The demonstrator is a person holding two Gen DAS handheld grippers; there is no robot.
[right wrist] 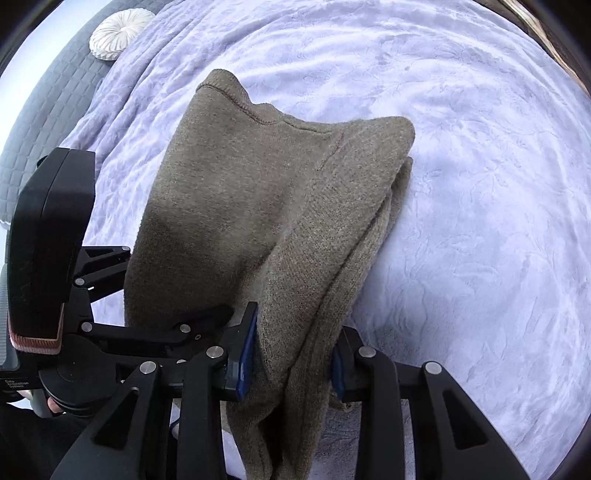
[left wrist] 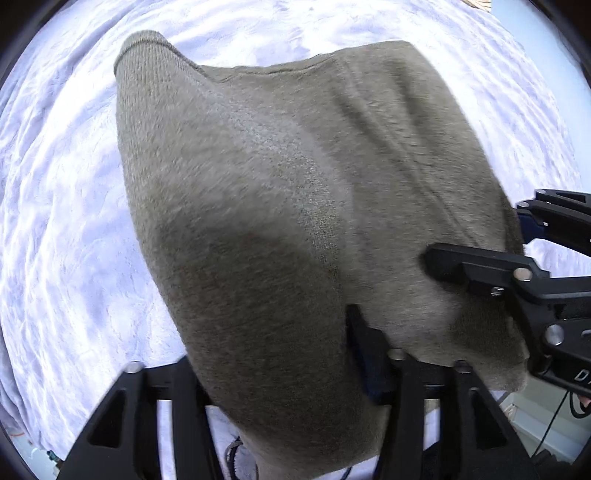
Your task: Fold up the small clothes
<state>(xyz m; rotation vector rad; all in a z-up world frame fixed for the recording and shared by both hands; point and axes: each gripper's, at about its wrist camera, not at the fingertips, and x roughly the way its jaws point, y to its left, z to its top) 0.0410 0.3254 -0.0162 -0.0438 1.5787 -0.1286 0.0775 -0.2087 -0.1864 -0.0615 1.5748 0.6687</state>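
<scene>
Closest in the right wrist view, the right gripper (right wrist: 291, 365) has its blue-padded fingers (right wrist: 245, 363) pressed in from both sides on a thick bunch of an olive-brown knitted sweater (right wrist: 258, 206), so it is clamped on the cloth. The left gripper (right wrist: 207, 325) reaches in from the left beside it and disappears against the same sweater's edge.

In the left wrist view the left gripper (left wrist: 354, 354) has the sweater (left wrist: 277, 221) draped over its fingers; one dark finger (left wrist: 365, 350) shows against the fabric, the other is covered, but the cloth hangs from it as if pinched. The right gripper (left wrist: 480, 266) touches the sweater from the right.

The sweater is held up, with its ribbed hem at the far end, over a pale lavender blanket (right wrist: 480, 184). Farther off lie a grey quilt (right wrist: 48, 110) and a round white cushion (right wrist: 118, 33).
</scene>
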